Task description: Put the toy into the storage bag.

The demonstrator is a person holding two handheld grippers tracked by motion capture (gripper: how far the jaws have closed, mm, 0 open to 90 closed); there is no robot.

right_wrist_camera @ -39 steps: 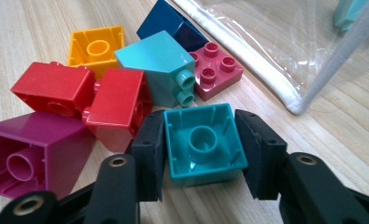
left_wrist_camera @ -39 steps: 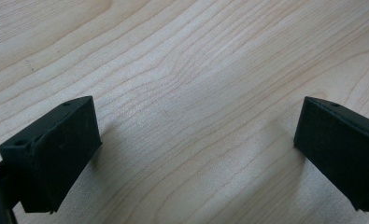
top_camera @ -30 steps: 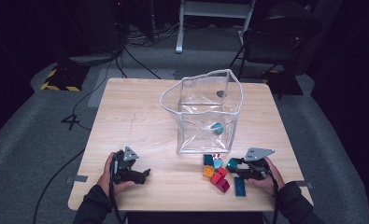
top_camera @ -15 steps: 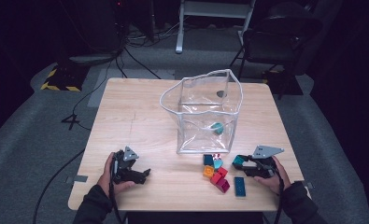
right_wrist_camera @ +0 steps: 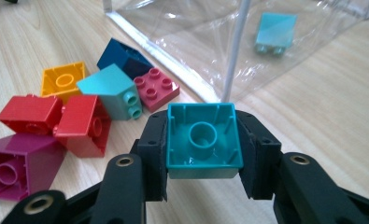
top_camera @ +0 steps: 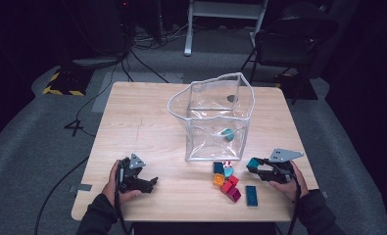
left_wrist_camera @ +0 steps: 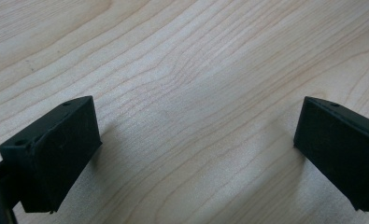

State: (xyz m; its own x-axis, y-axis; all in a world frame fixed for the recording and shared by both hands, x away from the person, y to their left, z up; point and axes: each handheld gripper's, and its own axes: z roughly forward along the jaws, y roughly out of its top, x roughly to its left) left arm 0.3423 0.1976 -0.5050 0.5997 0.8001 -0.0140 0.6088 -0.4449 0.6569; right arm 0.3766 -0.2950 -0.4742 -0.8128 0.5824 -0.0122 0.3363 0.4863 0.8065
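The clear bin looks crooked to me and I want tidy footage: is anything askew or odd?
Yes. The clear bin is soft-sided; its rim sags and bulges unevenly. The loose bricks lie tumbled, several on their sides. The right gripper holds a teal brick hollow side up.

The right tool (right_wrist_camera: 204,154) is black and clamps a teal brick (right_wrist_camera: 203,139). On the pale, wood-grained counter (top_camera: 147,122) lie two red bricks (right_wrist_camera: 56,121), an orange-yellow brick (right_wrist_camera: 63,79), a magenta brick (right_wrist_camera: 18,170), a small pink plate (right_wrist_camera: 156,88), a dark blue brick (right_wrist_camera: 121,56) and a light turquoise brick (right_wrist_camera: 112,91). The clear bag (top_camera: 215,117) has white edging and holds a light turquoise block (right_wrist_camera: 275,30). The left tool (left_wrist_camera: 191,149) is black.
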